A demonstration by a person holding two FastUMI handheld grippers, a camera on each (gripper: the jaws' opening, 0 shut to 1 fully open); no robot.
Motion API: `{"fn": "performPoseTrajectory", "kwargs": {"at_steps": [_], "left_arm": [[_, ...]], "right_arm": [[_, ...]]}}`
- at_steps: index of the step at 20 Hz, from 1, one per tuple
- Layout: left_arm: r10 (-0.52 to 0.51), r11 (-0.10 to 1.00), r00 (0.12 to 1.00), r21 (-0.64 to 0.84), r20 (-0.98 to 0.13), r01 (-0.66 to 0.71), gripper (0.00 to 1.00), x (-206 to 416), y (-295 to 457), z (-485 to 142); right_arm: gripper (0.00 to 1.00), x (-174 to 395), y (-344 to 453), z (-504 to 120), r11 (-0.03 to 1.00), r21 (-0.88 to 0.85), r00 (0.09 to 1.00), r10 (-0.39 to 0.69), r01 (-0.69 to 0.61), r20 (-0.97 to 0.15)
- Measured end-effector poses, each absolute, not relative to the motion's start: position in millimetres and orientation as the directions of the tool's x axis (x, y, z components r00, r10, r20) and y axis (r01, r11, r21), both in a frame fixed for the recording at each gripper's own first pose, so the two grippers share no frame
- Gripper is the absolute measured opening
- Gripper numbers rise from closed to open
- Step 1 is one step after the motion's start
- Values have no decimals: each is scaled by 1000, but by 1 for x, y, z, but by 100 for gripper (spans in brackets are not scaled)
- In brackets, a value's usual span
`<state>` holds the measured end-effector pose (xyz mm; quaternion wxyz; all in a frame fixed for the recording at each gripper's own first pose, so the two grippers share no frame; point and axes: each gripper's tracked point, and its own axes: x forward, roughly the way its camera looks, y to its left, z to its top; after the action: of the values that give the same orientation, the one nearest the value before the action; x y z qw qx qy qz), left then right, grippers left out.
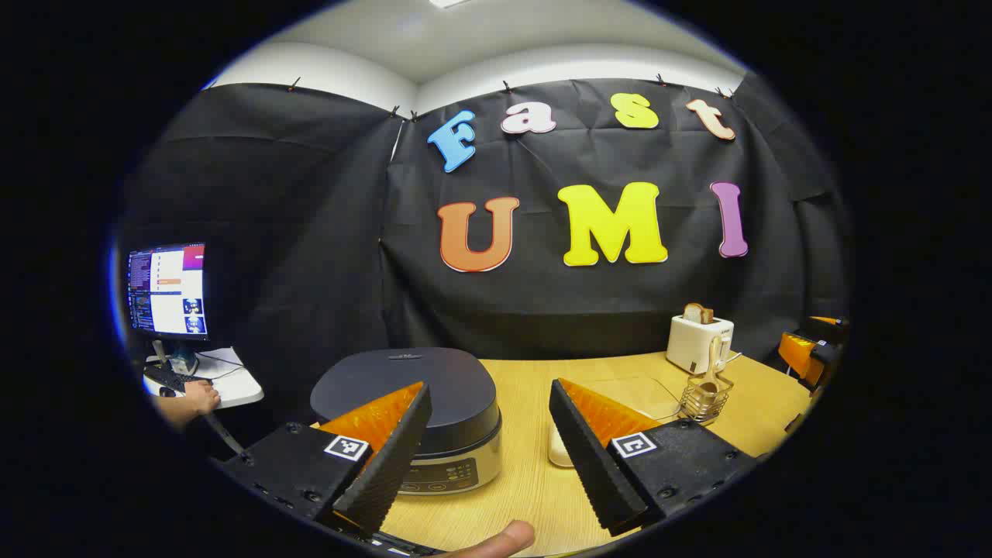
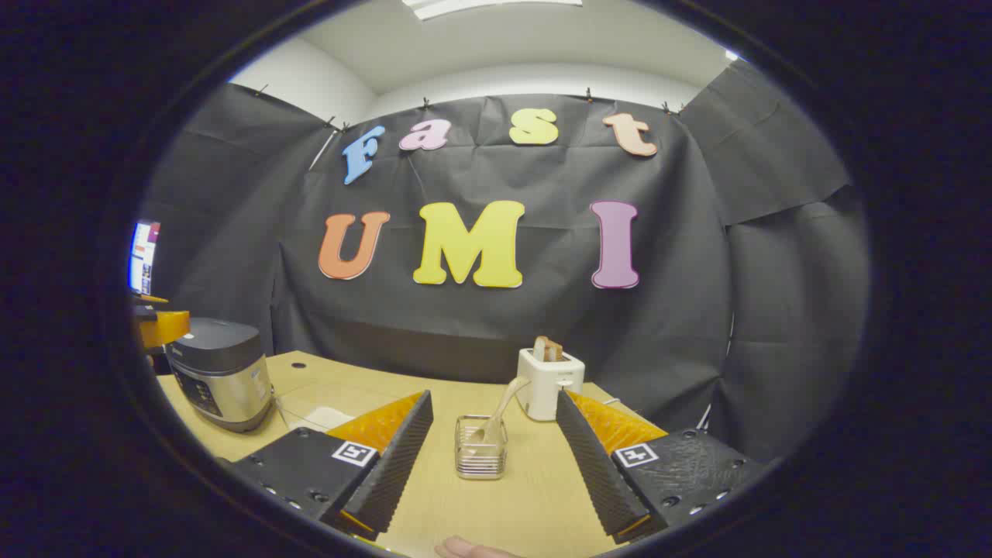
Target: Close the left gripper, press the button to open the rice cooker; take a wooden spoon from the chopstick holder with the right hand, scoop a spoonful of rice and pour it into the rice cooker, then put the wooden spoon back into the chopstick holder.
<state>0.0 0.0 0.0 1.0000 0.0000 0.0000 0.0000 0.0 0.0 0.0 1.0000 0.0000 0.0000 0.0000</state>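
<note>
My left gripper [image 1: 488, 449] is spread wide, the rice cooker [image 1: 411, 415] lid down at 11 o'clock. My right gripper [image 2: 490, 457] gapes too, the wooden spoon [image 2: 496, 415] in its chopstick holder [image 2: 480, 457] at 12. Risk: 2 splayed left fingers could straddle the button and miss.

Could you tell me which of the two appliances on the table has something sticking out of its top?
The white toaster by the back wall: a slice of bread stands in its slot. The rice cooker has its dark lid shut flat, nothing protruding.
</note>
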Motion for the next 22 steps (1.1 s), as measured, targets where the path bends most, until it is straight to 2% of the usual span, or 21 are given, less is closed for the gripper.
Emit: {"fn": "performPoseTrajectory", "kwargs": {"at_steps": [9,14,22], "left_arm": [[24,999,1000,-27,3,-24,98,2,0,1],[-17,999,1000,-28,11,18,98,1,-8,3],[10,1000,1000,-1,14,-10,98,5,2,8]], "right_arm": [[95,1,-33,-2,1000,24,1000,-9,9,-12],[95,-3,-17,4,1000,-11,1000,16,-16,16],[95,-9,-12,10,999,19,999,37,-37,31]]}}
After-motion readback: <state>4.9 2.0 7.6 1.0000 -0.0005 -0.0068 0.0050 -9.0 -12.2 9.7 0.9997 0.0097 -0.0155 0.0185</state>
